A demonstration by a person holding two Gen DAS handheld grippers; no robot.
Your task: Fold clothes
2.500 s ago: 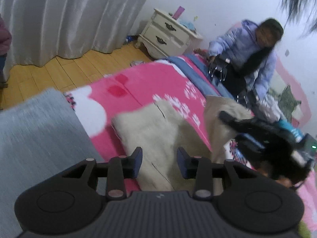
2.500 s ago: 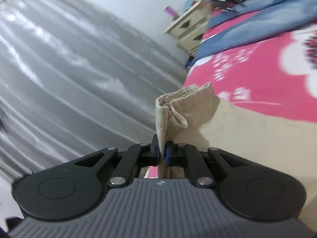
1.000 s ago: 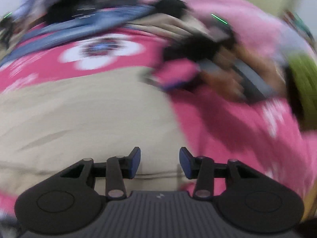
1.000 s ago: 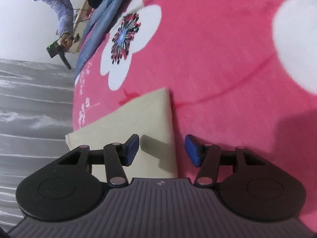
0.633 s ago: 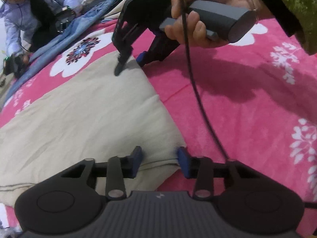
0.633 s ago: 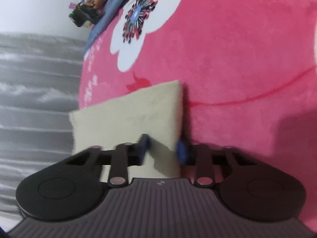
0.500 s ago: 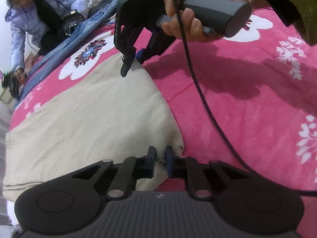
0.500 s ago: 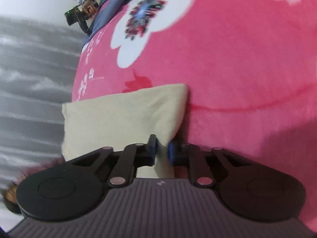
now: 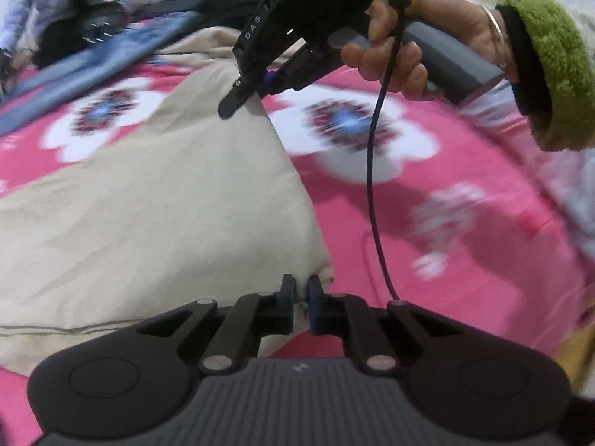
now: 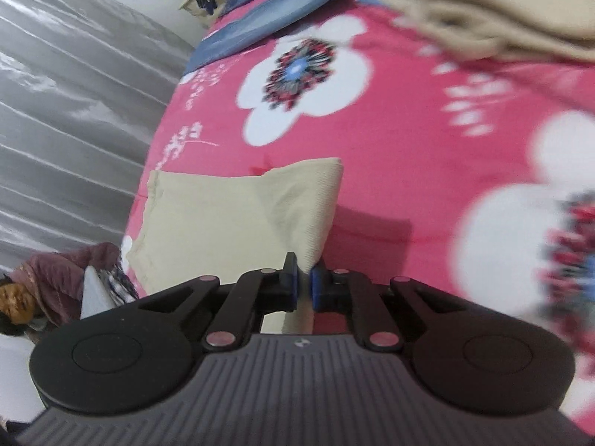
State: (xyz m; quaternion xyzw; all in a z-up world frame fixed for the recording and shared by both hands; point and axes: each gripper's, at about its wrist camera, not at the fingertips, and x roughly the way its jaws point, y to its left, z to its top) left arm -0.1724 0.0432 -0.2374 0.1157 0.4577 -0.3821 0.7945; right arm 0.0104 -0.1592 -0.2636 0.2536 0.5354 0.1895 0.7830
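Beige garment [image 9: 156, 208] spread flat-ish on pink flowered bed cover [image 9: 465, 223]. Left gripper [image 9: 301, 293] jaws clamped on near corner of garment. Right gripper [image 10: 304, 282] jaws clamped on another corner, fabric pulled up into peak there (seen from left wrist too [image 9: 262, 85], right hand [image 9: 394, 48] on grey handle, green fuzzy sleeve [image 9: 550, 70]). Blue cloth [image 10: 267, 7] and more beige fabric [image 10: 483, 11] toward far edge of bed. Grey curtain [image 10: 74, 119] beyond bed edge.
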